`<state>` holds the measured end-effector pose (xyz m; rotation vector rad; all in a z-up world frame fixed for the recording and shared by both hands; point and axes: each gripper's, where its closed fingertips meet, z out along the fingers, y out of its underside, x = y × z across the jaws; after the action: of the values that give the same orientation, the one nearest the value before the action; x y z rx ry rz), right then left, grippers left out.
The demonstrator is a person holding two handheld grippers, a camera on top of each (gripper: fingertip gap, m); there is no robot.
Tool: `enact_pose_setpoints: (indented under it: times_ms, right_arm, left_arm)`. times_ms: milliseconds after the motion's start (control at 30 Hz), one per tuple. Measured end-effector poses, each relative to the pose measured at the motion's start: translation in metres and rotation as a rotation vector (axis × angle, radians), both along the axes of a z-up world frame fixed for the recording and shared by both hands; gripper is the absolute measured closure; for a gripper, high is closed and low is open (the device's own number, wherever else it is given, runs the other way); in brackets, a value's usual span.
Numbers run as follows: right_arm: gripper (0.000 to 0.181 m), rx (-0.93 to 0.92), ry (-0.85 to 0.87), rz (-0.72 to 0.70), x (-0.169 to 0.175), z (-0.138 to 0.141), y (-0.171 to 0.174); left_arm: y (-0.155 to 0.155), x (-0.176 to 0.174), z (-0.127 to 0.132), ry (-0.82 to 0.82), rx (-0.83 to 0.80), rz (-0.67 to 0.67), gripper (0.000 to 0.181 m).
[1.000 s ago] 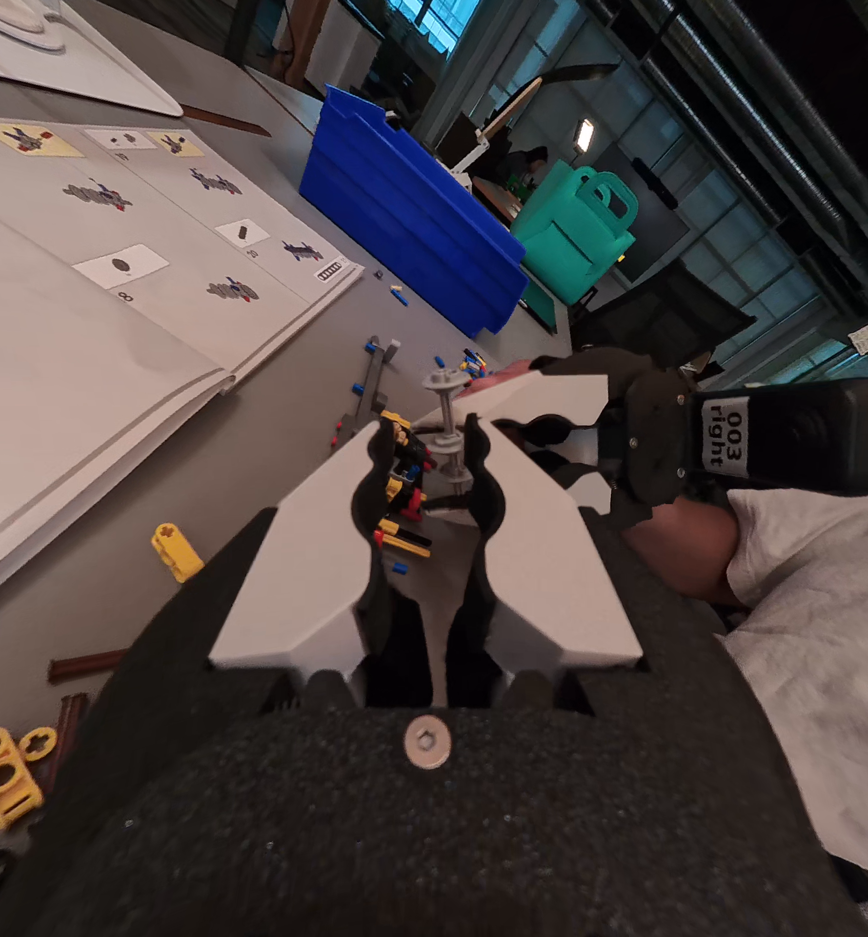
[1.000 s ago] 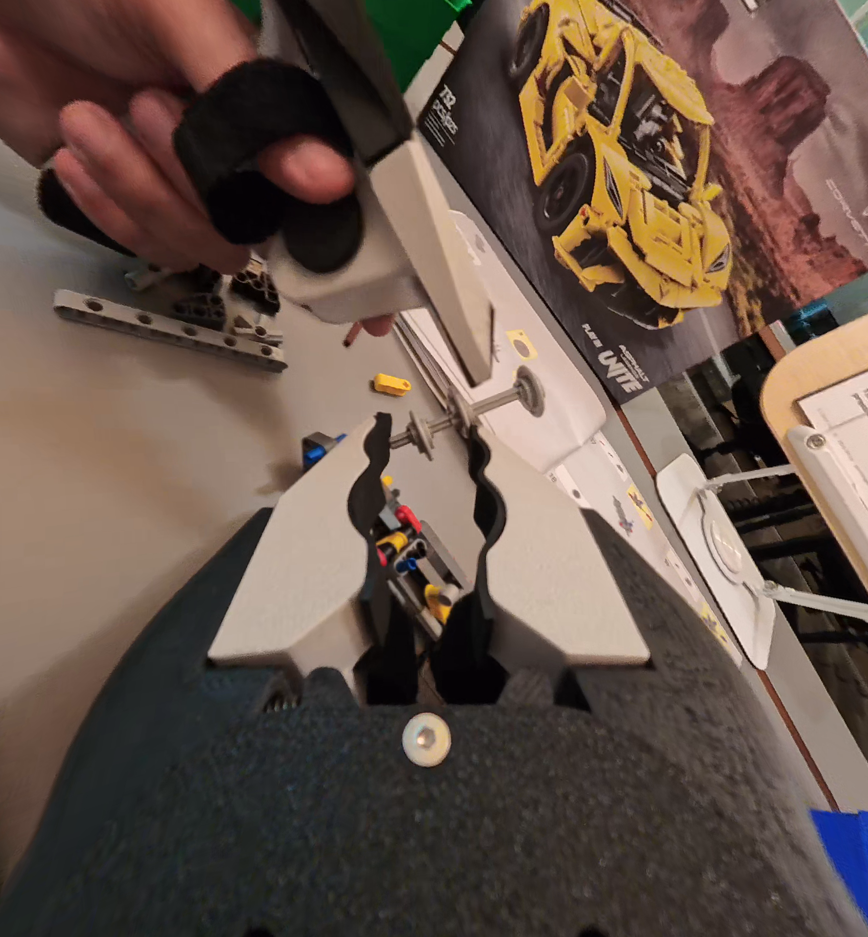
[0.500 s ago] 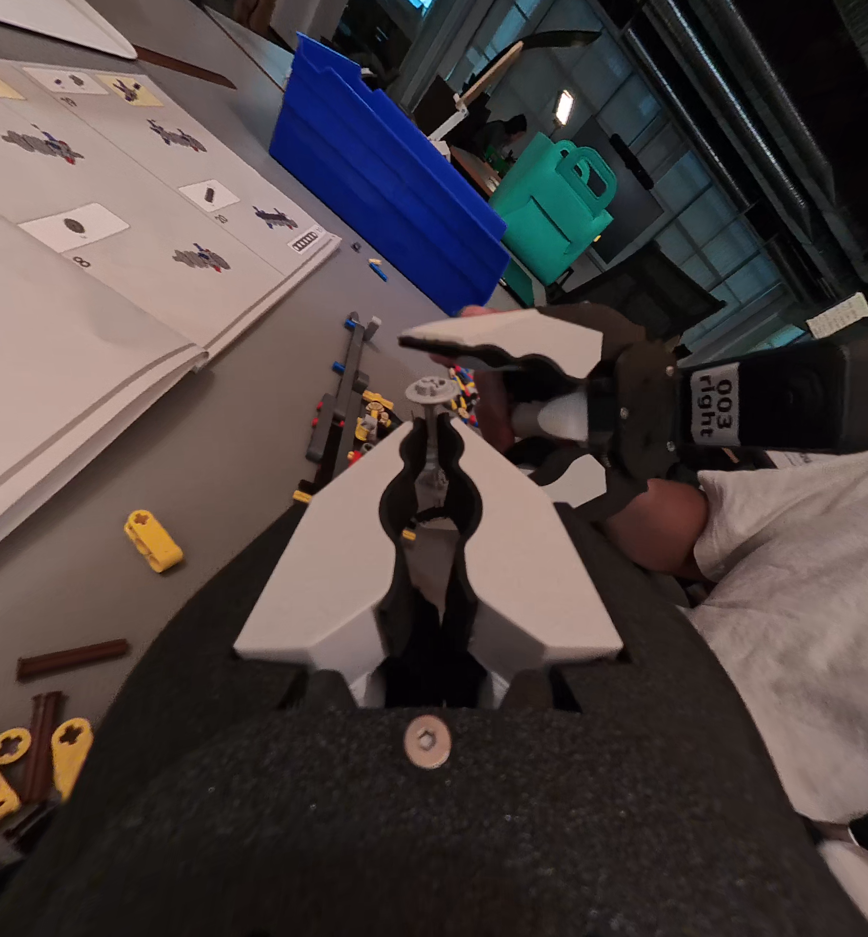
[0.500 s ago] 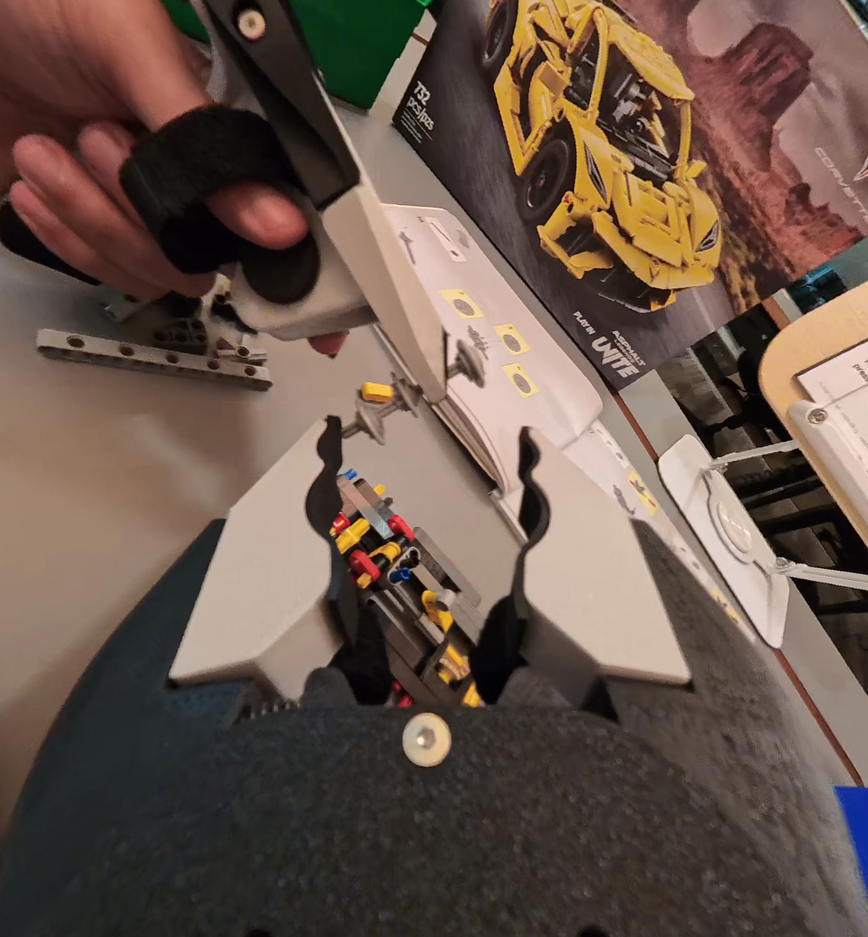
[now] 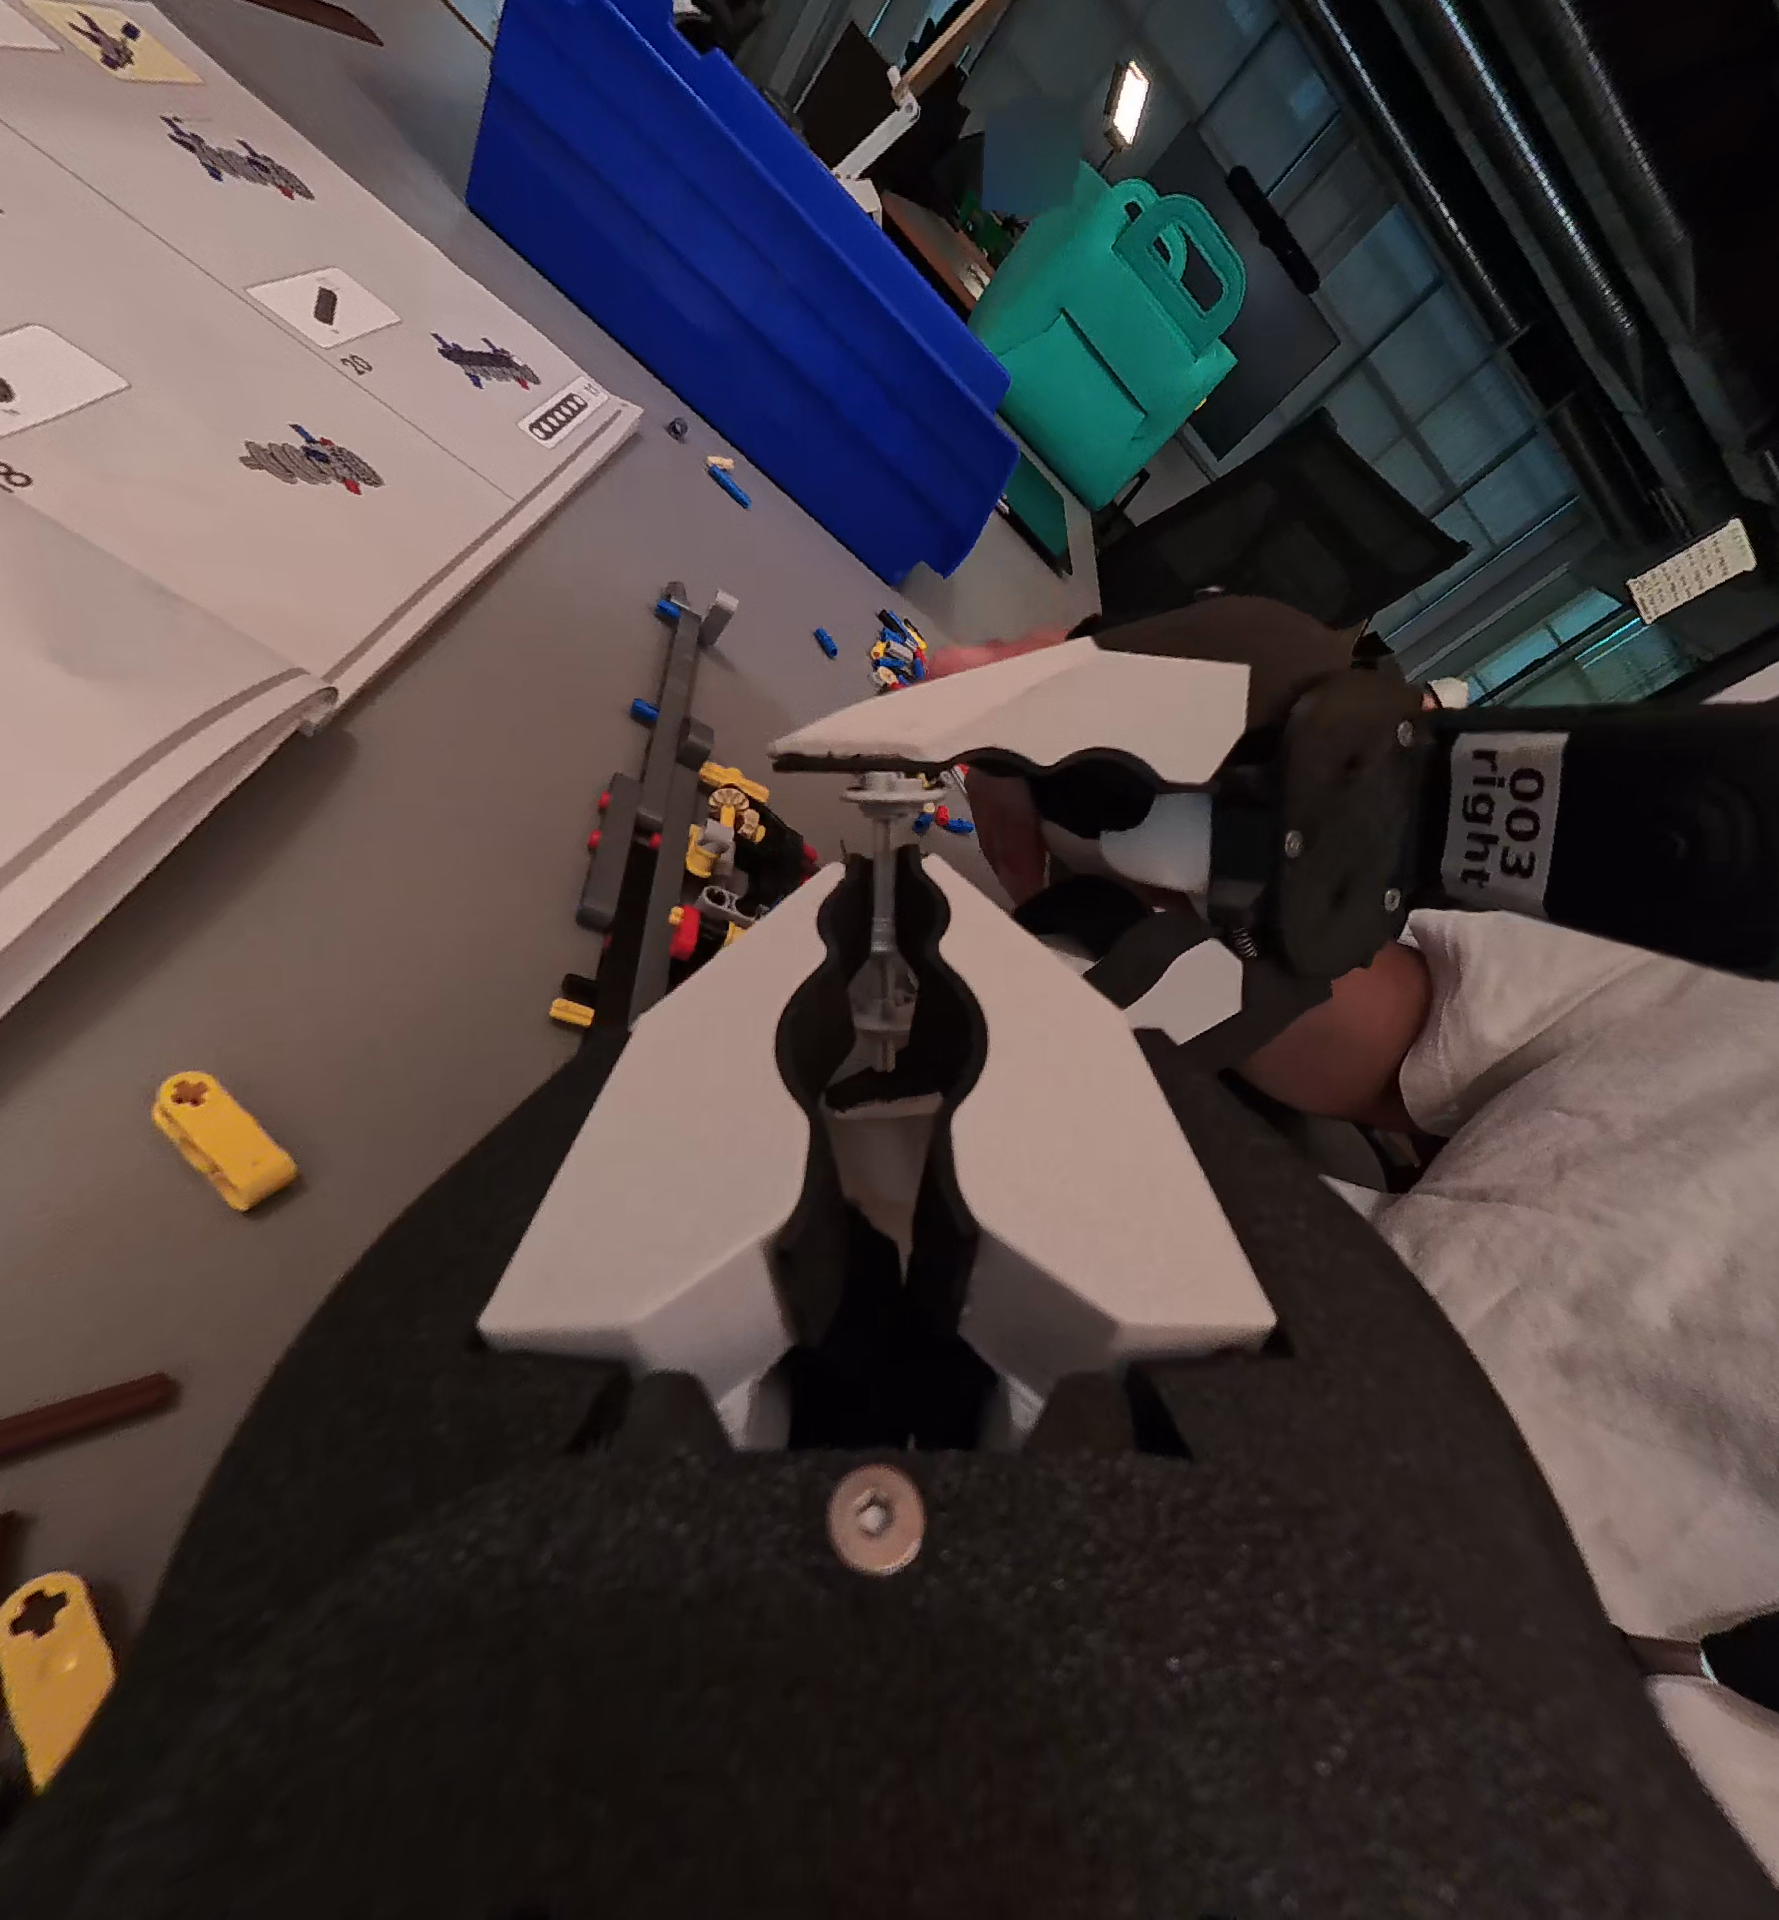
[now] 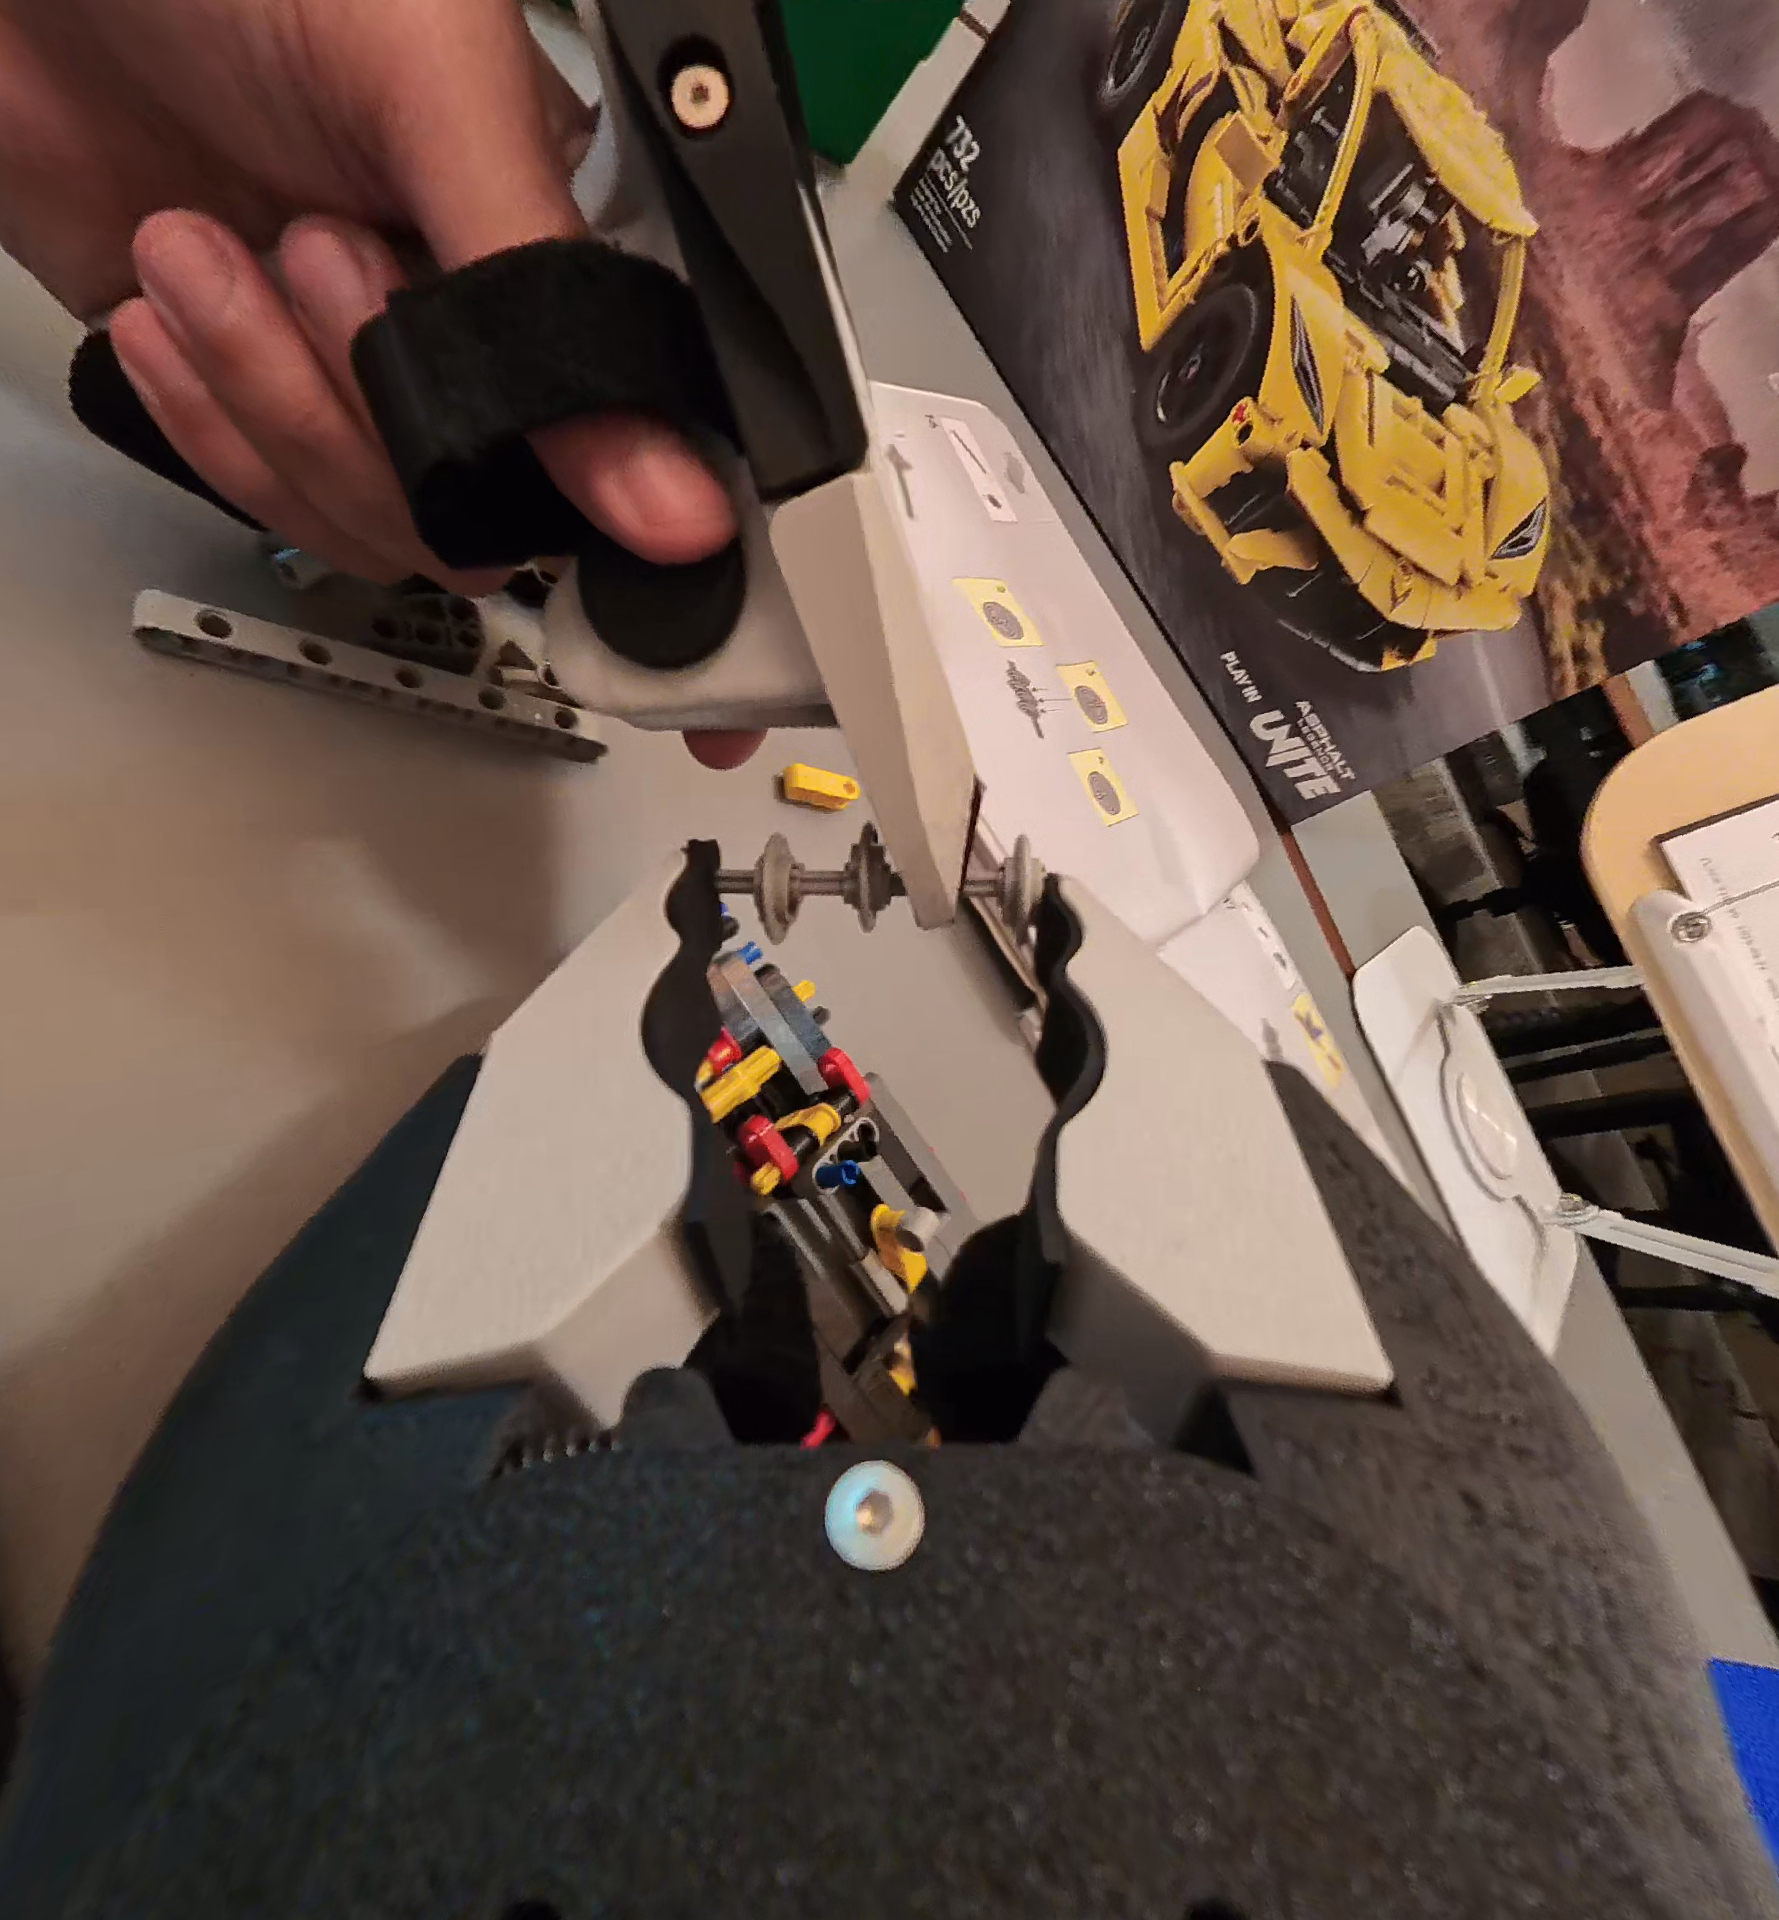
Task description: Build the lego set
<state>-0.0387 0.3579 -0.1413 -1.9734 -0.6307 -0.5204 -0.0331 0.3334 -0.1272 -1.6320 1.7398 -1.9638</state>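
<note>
My left gripper [image 5: 880, 868] is shut on a thin grey axle [image 5: 880, 920] that carries three small grey gears, held clear of the table. In the right wrist view the axle [image 6: 823, 883] lies crosswise, with the left gripper's finger [image 6: 895, 727] clamped on its middle. My right gripper [image 6: 869, 883] is open wide, with one tip at each end of the axle. Its upper finger [image 5: 1020, 707] rests on the axle's top end. The part-built chassis [image 5: 677, 831] of grey beams with yellow, red and black parts lies on the table, below the right gripper [image 6: 812, 1101].
An open instruction booklet [image 5: 241, 416] lies to the left, a blue bin [image 5: 739, 281] behind it. A yellow connector [image 5: 225, 1143], brown axles [image 5: 43, 1423] and a heap of small pins [image 5: 895, 649] lie loose. A grey beam assembly [image 6: 345, 665] and the set's box [image 6: 1332, 364] are nearby.
My left gripper has closed on the axle and lifted it. My right gripper has opened wide and brought its tips to the axle's two ends.
</note>
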Motion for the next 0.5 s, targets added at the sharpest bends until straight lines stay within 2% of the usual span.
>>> enact_pose_setpoints:
  times_ms: [100,267,367,500]
  right_arm:
    - [0.123,-0.005,0.043,-0.004,-0.0008,0.0011,-0.0001]
    - [0.122,0.0,0.02,0.007,0.0003,-0.001,0.0002]
    - [0.122,0.021,0.097,-0.013,0.0021,0.0008,0.0036]
    - [0.122,0.018,0.083,-0.044,0.0044,0.0019,0.005]
  left_arm:
    - [-0.0002,0.0001,0.0016,-0.006,-0.016,0.003,0.179]
    - [0.0003,0.0012,-0.0004,-0.008,0.008,0.013,0.179]
    - [0.0036,0.0041,0.0004,-0.01,0.01,0.042,0.179]
    - [0.0051,0.0051,0.0027,-0.02,0.007,0.056,0.179]
